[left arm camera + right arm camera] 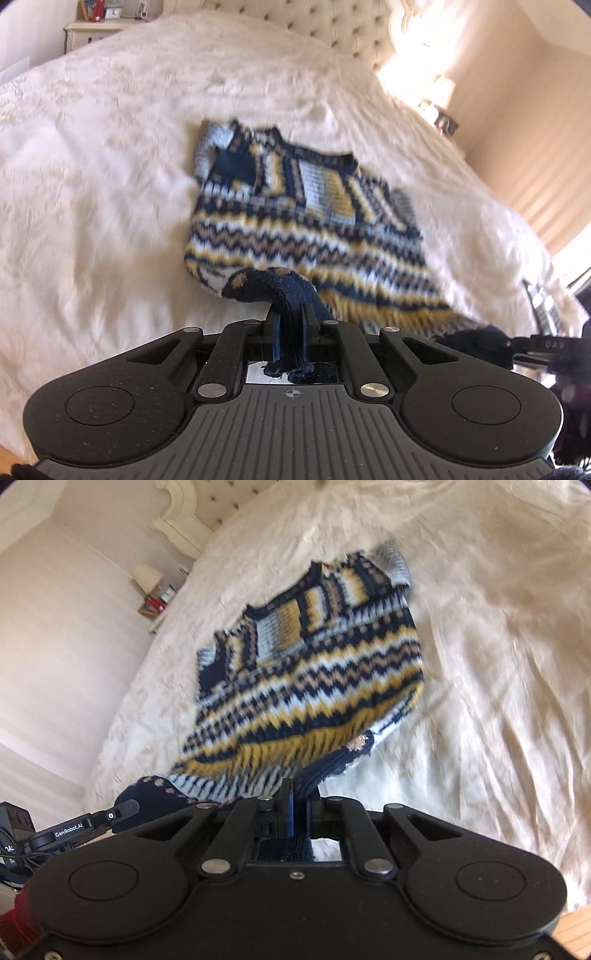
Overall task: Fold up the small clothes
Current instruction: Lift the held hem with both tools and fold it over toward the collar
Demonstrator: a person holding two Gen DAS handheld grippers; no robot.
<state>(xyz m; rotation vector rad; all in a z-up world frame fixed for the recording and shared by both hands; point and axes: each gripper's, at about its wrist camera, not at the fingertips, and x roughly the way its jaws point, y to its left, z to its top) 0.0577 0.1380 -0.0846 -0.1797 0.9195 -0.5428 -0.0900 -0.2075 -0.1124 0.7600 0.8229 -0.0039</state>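
A small knitted sweater point(295, 221) in navy, yellow, white and tan zigzag bands lies on the white bed, its neck end far from me. My left gripper point(291, 314) is shut on the navy ribbed hem at one near corner, and the pinched fabric hangs down between its fingers. My right gripper point(299, 797) is shut on the hem of the sweater point(303, 672) at the other near corner. The near edge is lifted off the bedspread. The sleeves look folded in over the chest. Each gripper shows at the edge of the other's view.
The white bedspread point(110, 184) spreads wide around the sweater. A tufted cream headboard point(314, 22) stands at the far end. A bedside table point(92, 33) with small items stands on one side, and a lamp point(147, 578) stands on the other.
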